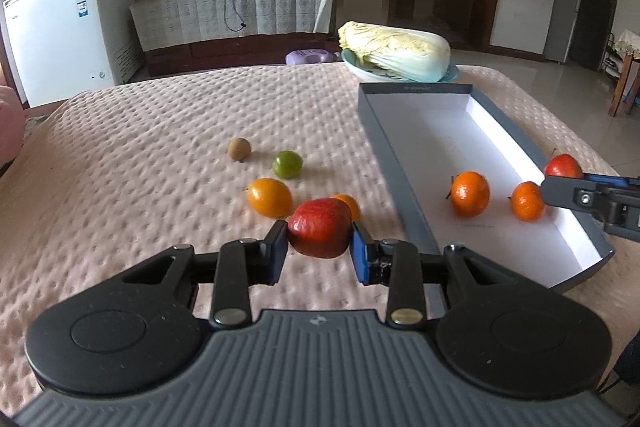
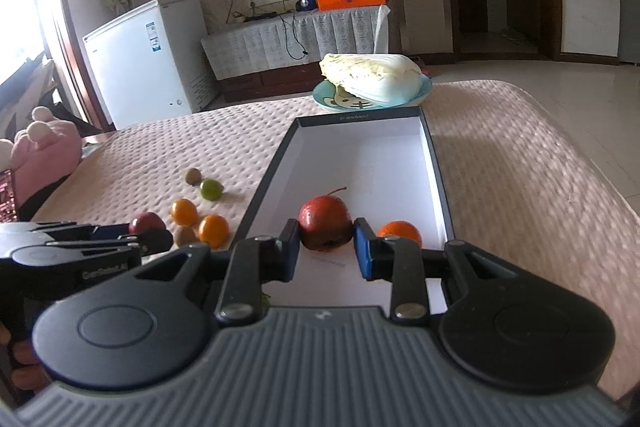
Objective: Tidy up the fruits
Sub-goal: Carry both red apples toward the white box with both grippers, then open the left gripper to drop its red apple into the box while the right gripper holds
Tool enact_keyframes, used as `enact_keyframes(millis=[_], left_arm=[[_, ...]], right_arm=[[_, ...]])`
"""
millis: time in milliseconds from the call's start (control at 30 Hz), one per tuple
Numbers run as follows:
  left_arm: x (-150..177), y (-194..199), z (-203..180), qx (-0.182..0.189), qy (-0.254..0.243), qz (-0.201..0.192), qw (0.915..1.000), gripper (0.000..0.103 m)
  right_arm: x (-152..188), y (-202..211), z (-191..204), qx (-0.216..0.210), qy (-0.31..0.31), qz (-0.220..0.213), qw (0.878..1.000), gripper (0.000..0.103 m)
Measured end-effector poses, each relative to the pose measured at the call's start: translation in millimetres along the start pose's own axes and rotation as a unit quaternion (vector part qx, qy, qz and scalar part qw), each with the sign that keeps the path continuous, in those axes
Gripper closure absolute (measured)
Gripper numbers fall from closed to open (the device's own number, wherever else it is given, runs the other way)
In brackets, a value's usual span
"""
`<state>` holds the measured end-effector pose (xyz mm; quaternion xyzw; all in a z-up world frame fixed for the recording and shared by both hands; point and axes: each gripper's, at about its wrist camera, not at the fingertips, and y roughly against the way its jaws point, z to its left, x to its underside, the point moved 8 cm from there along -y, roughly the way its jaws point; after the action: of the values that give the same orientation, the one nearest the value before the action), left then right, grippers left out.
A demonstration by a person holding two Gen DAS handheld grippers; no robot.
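The left gripper [image 1: 319,241] clamps a red apple [image 1: 319,227] just left of the grey box [image 1: 396,163]. Over the box, the right gripper [image 2: 327,241] grips another apple [image 2: 325,223], beside an orange [image 2: 400,231].

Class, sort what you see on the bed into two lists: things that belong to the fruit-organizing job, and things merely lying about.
Part of the job:
- left gripper holding a red apple
- right gripper holding another red apple
- grey box with two oranges
- loose fruit: kiwi, green lime, yellow-orange fruit

Lying about:
- cabbage on a plate
- pink plush toy
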<state>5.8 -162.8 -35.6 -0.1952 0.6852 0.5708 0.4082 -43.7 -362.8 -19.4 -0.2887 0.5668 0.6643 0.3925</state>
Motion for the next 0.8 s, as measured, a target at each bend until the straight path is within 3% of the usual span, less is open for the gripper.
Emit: enact_keyframes(millis=[400,800], left_arm=[[-10.8,7.5,-20.9,0.019,-0.012,-0.024,0.9995,0.064],[-29.2,1.6,-69.9,0.070,-0.033,-0.052,0.9956,0.064]], right_arm=[[1.1,-10.8,-13.5,0.018,-0.001,0.013,1.000,0.071],[10.8,-21.6,-6.7,0.011,0.010,0.042,0.999,0.071]])
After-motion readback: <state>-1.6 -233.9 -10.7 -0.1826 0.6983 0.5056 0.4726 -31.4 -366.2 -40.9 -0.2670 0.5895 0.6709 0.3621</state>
